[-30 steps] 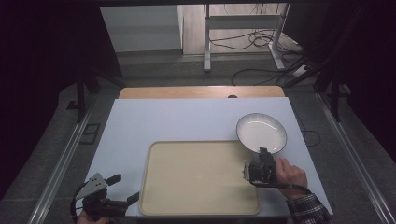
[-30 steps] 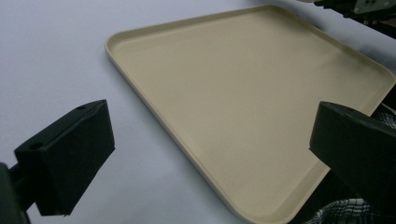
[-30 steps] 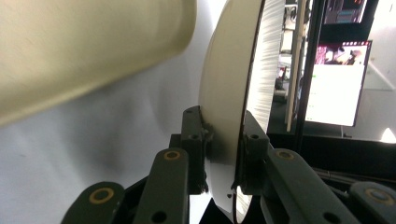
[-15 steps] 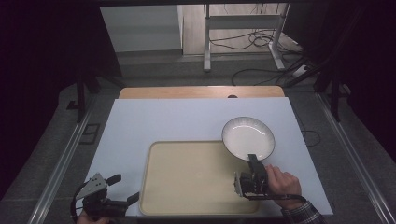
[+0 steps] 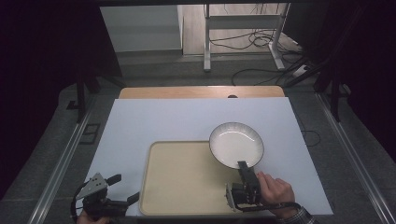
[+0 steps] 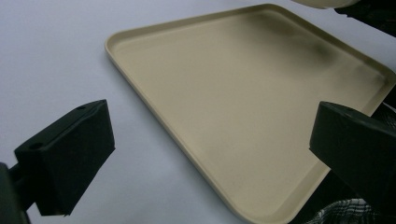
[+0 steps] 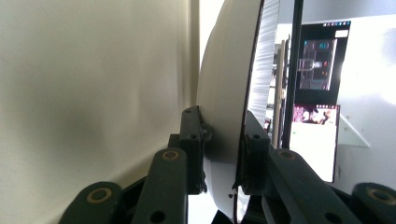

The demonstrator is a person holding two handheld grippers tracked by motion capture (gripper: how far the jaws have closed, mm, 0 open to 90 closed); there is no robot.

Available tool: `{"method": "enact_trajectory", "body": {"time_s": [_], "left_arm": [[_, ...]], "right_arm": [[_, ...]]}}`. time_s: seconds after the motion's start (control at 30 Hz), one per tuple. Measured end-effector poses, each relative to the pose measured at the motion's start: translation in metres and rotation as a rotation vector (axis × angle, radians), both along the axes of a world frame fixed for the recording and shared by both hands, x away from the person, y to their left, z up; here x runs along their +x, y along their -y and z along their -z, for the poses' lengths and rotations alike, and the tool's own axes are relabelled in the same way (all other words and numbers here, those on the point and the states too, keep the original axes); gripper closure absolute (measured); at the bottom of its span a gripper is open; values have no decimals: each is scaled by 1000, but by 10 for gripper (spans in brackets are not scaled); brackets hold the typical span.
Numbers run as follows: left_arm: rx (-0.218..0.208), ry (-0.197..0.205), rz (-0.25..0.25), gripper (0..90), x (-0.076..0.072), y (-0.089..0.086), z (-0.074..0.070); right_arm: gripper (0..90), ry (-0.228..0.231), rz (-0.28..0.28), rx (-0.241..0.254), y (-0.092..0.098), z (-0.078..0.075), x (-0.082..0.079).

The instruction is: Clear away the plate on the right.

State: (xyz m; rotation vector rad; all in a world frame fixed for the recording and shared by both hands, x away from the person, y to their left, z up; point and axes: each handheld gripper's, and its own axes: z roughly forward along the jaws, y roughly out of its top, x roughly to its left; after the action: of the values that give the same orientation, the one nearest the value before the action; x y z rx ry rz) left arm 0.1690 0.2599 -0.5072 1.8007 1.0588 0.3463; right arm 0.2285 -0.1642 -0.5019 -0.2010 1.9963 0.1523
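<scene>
Your right claw (image 5: 242, 169) is clenched on the near rim of the white plate (image 5: 236, 144), jaws on either face, so the plate hangs tilted above the far right corner of the beige tray (image 5: 182, 179). Your left claw (image 5: 122, 189) waits released on the counter (image 5: 163, 119) just beside the tray's left edge, clear of the way.

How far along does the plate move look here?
Done: the right hand-held gripper has clamped the round white dark-rimmed plate by its edge. In hand: the plate overlaps the beige rectangular tray corner. Left: setting it down, probably. The left hand-held gripper is open.
</scene>
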Motion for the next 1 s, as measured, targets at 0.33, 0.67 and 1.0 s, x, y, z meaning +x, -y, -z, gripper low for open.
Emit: {"method": "enact_trajectory", "body": {"time_s": [0.33, 0.67, 1.0], "left_arm": [[3, 0, 1, 0, 0, 0, 0], [4, 1, 1, 0, 0, 0, 0], [7, 1, 2, 0, 0, 0, 0]], "right_arm": [[757, -17, -74, -1, -18, 2, -17], [754, 25, -115, -28, -37, 6, -32], [751, 11, -182, -41, -61, 16, -40]]}}
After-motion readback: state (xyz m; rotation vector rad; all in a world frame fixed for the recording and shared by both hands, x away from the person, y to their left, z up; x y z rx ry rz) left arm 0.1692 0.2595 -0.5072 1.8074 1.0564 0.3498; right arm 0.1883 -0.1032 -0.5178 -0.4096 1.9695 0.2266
